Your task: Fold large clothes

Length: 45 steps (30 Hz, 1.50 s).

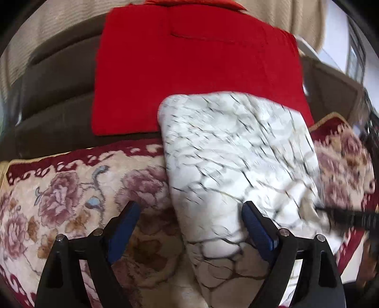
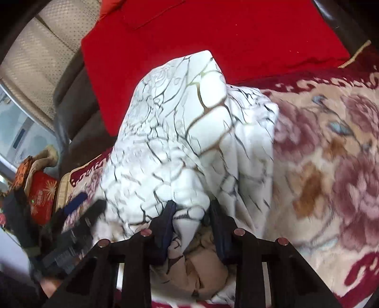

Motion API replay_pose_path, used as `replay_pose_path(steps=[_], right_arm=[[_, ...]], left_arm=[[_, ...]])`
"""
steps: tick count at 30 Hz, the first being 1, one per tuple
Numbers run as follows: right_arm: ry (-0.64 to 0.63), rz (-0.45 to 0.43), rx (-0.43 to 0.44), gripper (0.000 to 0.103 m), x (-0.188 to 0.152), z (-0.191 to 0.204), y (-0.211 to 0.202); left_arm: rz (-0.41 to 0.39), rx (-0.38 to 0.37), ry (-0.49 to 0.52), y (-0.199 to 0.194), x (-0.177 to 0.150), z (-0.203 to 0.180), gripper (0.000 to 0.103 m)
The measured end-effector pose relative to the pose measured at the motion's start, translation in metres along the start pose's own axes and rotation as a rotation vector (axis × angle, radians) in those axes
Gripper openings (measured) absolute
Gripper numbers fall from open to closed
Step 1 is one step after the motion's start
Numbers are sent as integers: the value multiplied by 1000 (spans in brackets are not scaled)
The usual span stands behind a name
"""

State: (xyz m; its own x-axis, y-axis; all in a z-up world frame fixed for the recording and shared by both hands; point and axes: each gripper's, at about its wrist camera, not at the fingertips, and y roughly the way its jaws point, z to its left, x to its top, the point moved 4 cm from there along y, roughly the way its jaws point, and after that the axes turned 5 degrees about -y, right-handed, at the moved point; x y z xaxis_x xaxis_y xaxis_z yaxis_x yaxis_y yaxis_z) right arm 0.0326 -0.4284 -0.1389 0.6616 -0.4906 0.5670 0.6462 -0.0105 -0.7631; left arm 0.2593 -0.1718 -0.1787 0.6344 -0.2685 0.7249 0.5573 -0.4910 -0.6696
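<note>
A white garment with a dark and gold crackle print (image 1: 236,154) lies folded into a narrow bundle on a floral blanket (image 1: 71,189). My left gripper (image 1: 189,213) is open over the garment's near left edge, with one blue pad over the blanket and the other over the cloth. My right gripper (image 2: 190,213) is shut on a bunched fold of the garment (image 2: 189,132) and holds it raised. The left gripper also shows at the left edge of the right wrist view (image 2: 78,208).
A red cloth (image 1: 194,66) covers the dark sofa back (image 1: 52,106) behind the blanket. A beige curtain (image 1: 305,16) hangs at the far side. A red printed bag (image 2: 41,192) sits past the sofa's left end.
</note>
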Motion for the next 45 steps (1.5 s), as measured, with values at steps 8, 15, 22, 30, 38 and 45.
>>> replay_pose_path(steps=[8,15,22,30,38,45], right_arm=[[-24,-47,-11,31,-39,-13,-10],[-3,11,38,34,-8,-9,-10],[-66,-92,68,34,77,18,-16],[-88,14,69,35,109,38,25],[-51,77,42,33,10,-4,11],[-61,156,49,35,13,5,-2]], left_arm=[[-31,75,-53,17,-3,20,90],[-45,96,-14,23,1,19,90],[-24,68,-43,31,15,28,90],[6,55,-53,46,24,32,90],[5,58,-64,50,24,26,90],[-1,74,-37,50,17,25,90]])
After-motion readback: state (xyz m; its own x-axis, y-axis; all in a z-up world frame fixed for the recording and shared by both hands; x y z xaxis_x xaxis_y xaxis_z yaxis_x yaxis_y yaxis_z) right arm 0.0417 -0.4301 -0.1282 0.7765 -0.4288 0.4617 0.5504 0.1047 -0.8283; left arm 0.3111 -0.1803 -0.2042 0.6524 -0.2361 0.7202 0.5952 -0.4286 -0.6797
